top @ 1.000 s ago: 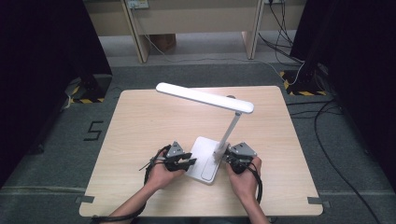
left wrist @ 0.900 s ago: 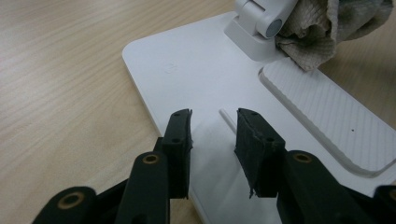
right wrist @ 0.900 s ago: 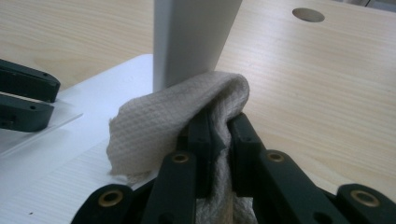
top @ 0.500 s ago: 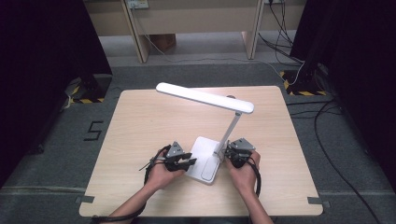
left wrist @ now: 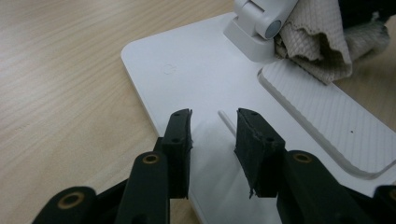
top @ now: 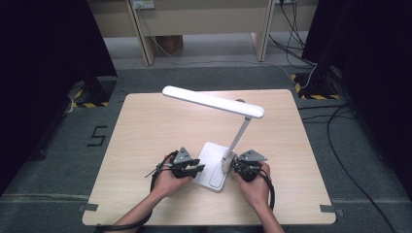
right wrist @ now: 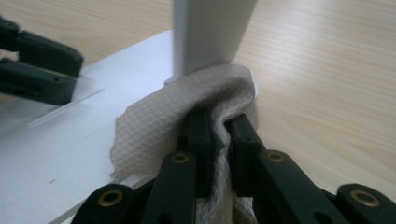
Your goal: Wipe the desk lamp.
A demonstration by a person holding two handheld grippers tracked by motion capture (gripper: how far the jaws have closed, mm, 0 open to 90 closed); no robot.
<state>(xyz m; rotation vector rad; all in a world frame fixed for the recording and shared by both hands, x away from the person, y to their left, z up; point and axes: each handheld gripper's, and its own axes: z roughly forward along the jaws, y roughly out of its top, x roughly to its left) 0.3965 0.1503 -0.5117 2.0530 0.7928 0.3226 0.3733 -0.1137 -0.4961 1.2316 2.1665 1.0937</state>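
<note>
Basically wiping down a desk lamp [top: 219, 133]. Right gripper [right wrist: 218, 126] clenched on a beige cloth [right wrist: 187, 112], cloth pushed right up against the foot of the lamp's upright stem [right wrist: 210, 32], dead ahead of the jaws and touching. Stem rising up and away from that gripper, so the right hand's the nearer one for rubbing it. Left gripper [left wrist: 212, 135] released, jaws apart over the white base [left wrist: 187, 79], nothing pinched, maybe just steadying. Compared with a second back: barely any change, both hands parked in place.
</note>
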